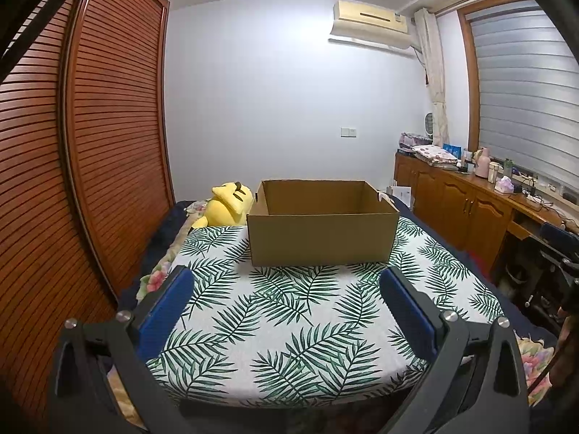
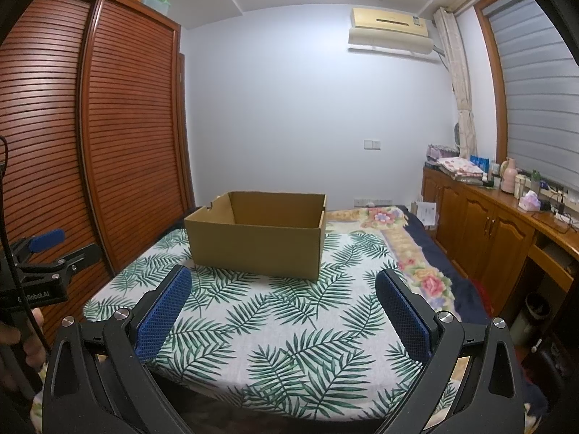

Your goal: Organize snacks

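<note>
Blue pads: line both my grippers' fingers.
Left gripper [image 1: 286, 289]: fingers spread wide, holding nothing, above the cloth [image 1: 289, 325].
Right gripper [image 2: 282, 289]: fingers spread wide, holding nothing.
Box [image 1: 322, 233]: cardboard, top open, sits on the leaf-print cloth ahead of both grippers.
Plush [image 1: 228, 204]: yellow, just left of the box's far corner.

Cardboard box [image 1: 322, 237] on leaf-print cloth [image 1: 289, 325], plush toy [image 1: 228, 204] just left, cabinets [image 1: 459, 209] right.
</note>
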### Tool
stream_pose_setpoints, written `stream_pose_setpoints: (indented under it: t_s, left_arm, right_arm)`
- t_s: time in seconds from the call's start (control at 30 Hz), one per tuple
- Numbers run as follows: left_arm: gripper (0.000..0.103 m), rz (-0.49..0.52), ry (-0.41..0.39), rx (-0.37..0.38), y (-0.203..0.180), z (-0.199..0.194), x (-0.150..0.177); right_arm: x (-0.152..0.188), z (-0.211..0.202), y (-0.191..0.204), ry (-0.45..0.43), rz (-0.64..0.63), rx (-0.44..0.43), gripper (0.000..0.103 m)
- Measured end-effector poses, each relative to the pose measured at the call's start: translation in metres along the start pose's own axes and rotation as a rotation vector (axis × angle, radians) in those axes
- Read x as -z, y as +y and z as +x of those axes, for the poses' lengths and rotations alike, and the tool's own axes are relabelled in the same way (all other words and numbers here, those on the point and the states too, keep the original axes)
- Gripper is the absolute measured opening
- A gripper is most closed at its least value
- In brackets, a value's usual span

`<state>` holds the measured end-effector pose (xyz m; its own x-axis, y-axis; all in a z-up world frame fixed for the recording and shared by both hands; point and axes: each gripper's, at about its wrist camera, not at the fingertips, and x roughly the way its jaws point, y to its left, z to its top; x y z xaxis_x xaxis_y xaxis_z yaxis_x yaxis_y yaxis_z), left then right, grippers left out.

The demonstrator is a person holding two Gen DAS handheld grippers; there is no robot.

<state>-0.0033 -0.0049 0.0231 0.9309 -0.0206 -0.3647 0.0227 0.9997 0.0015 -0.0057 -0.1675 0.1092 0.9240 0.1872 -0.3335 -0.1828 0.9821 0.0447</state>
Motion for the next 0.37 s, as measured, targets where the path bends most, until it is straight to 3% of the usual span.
stream_pose_setpoints:
  t_s: [0.37]
  left_arm:
    - [0.103, -0.001, 0.001, 0.000, -0.0001, -0.0003, 0.0003]
  right_arm:
    - [0.0001, -0.0003, 0.0007, 0.000, 0.001, 0.000, 0.103]
